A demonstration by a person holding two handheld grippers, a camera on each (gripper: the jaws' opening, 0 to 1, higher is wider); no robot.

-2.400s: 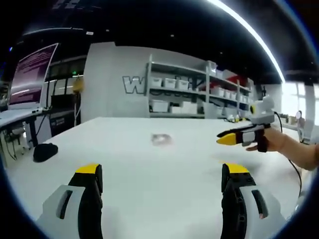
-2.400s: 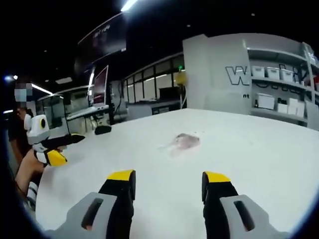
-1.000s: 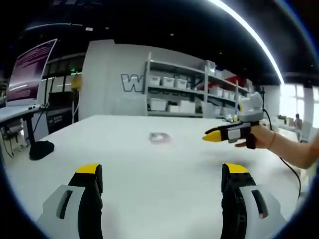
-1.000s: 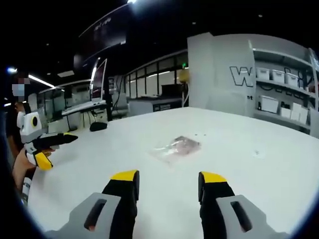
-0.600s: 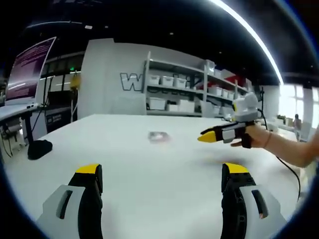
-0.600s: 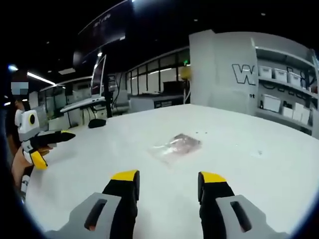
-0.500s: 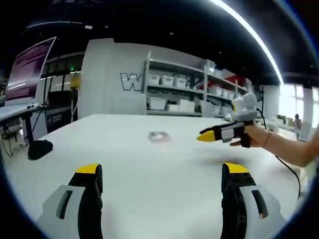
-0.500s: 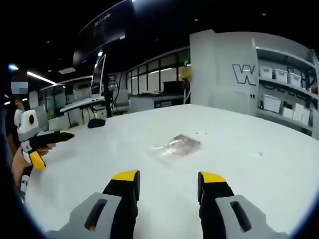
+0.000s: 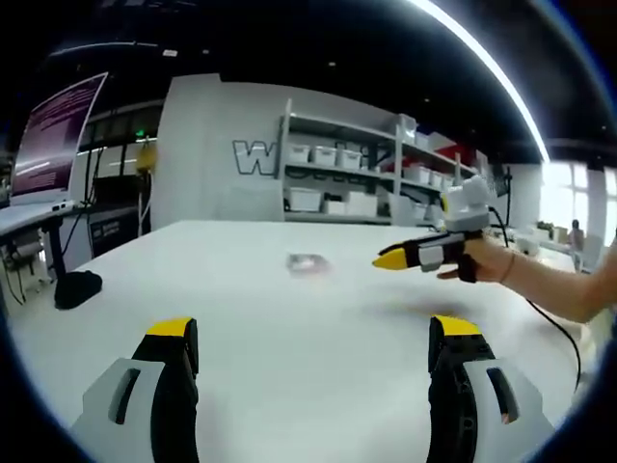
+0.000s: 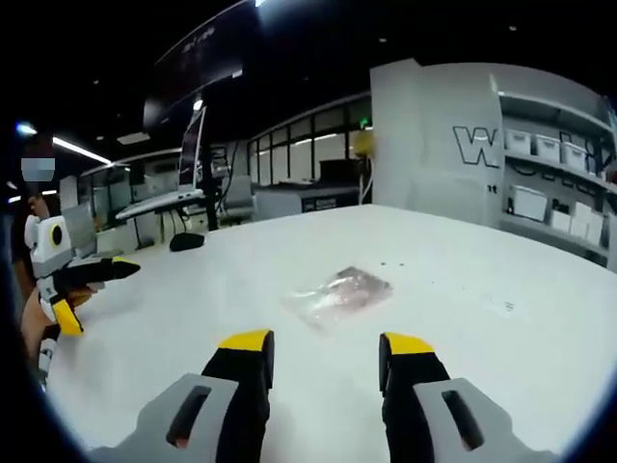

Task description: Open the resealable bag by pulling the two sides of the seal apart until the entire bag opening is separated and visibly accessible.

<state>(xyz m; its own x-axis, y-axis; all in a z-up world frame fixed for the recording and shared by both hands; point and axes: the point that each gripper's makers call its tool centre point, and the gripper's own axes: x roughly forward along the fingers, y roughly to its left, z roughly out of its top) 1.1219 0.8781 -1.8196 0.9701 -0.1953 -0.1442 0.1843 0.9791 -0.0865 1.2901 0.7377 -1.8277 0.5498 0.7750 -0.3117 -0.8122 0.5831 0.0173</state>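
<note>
Lying flat mid-tabletop [image 10: 501, 280], resealable bag [image 10: 337, 293], untouched. Hovering short of it, right hand-held gripper [image 10: 318, 359], jaws spread, grasping nothing. Hanging back, left hand-held gripper [image 9: 313, 342], likewise released.

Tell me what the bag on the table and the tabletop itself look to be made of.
The small clear resealable bag looks like thin glossy plastic film: the pinkish contents show through it and its surface is crinkled, with faint highlights. The wide white table looks like a smooth, matte-to-satin laminate or painted board, uniform white with soft reflections; what lies under that surface cannot be told.
</note>
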